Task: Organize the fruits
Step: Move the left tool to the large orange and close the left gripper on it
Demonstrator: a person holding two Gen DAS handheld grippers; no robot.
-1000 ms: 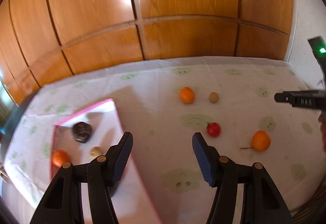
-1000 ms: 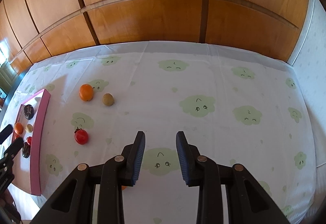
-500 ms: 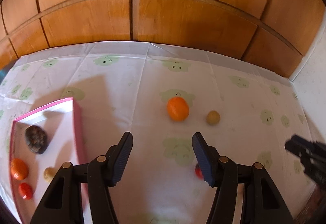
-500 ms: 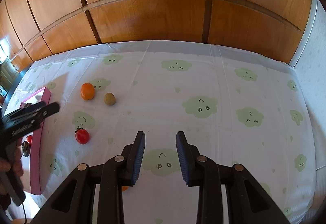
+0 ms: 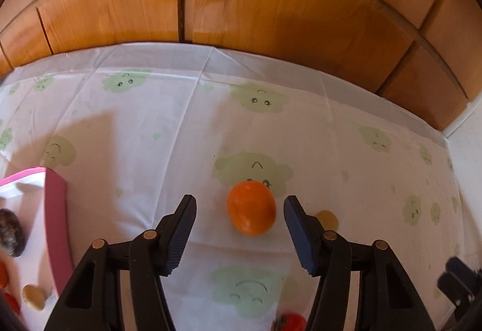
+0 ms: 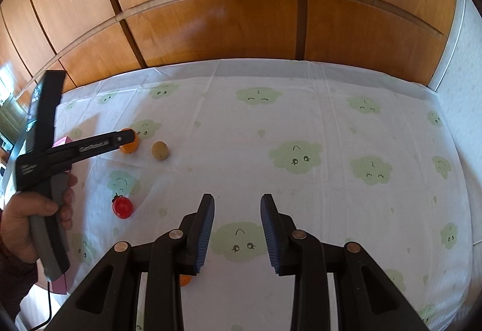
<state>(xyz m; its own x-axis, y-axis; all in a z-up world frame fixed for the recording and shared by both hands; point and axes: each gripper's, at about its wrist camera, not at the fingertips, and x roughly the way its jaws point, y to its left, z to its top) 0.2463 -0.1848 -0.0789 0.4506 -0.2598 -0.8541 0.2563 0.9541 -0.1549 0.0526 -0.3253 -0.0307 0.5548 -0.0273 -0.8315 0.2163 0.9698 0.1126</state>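
**Left jaws closing around the orange; right gripper idle over bare cloth**

Left gripper (image 5: 239,228): jaws closing, still a visible gap on each side of the orange (image 5: 251,207). Pads not touching it. The orange sits on the cloth between the two fingertips, slightly nearer the right-hand pad in the left wrist view. From the right wrist view the same gripper's fingers (image 6: 120,139) reach across the orange (image 6: 130,146), gripped by the person's hand (image 6: 36,216) on the grey handle, dark sleeve at the wrist.

Right gripper (image 6: 237,230): jaws stand narrowly apart, nothing between them, only the cloud-print cloth (image 6: 301,126) below. A bit of orange fruit (image 6: 184,279) shows under its left finger, mostly hidden.

Just beside the orange, to its right: a small tan-brown fruit (image 5: 327,219), partly behind the left gripper's right finger; also seen in the right wrist view (image 6: 160,150). The two are close but apart.

Nearer the camera: a red tomato (image 6: 122,207) with green stem, alone on the cloth; its top edge shows at the bottom of the left wrist view (image 5: 290,325).

Far left: pink-rimmed tray (image 5: 57,225). Inside it a dark wrinkled fruit (image 5: 10,233), a pale small fruit (image 5: 33,296), and slivers of orange and red at the frame edge, too cropped to name.

Behind the table: wooden panelled wall (image 5: 241,8).
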